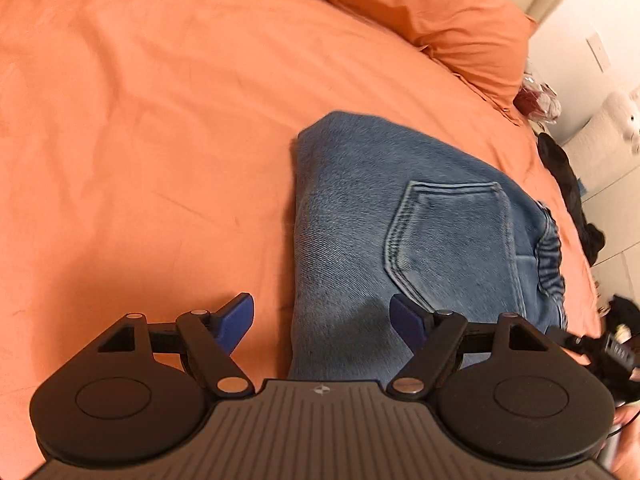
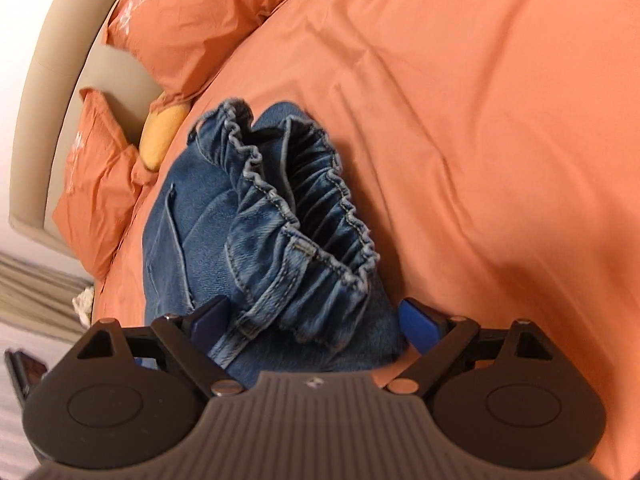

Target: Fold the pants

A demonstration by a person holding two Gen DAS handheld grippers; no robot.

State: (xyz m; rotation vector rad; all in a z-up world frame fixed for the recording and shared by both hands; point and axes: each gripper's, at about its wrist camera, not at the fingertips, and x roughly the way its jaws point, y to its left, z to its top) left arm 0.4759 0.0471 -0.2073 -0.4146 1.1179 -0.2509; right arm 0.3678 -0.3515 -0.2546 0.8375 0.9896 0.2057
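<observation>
Blue denim pants (image 1: 380,232) lie folded into a compact stack on the orange bedsheet (image 1: 140,140), back pocket up. In the right wrist view the pants (image 2: 192,232) show their gathered elastic waistband (image 2: 320,216) open toward me. My left gripper (image 1: 322,320) is open, its blue fingertips (image 1: 238,320) straddling the near folded edge, holding nothing. My right gripper (image 2: 316,320) is open, fingers either side of the waistband end, not closed on the cloth.
Orange pillows (image 1: 448,20) and a yellow cushion (image 2: 162,136) lie at the head of the bed by the beige headboard (image 2: 60,80). Dark clothes (image 1: 568,188) and a white plush toy (image 1: 628,116) lie beyond the bed's edge.
</observation>
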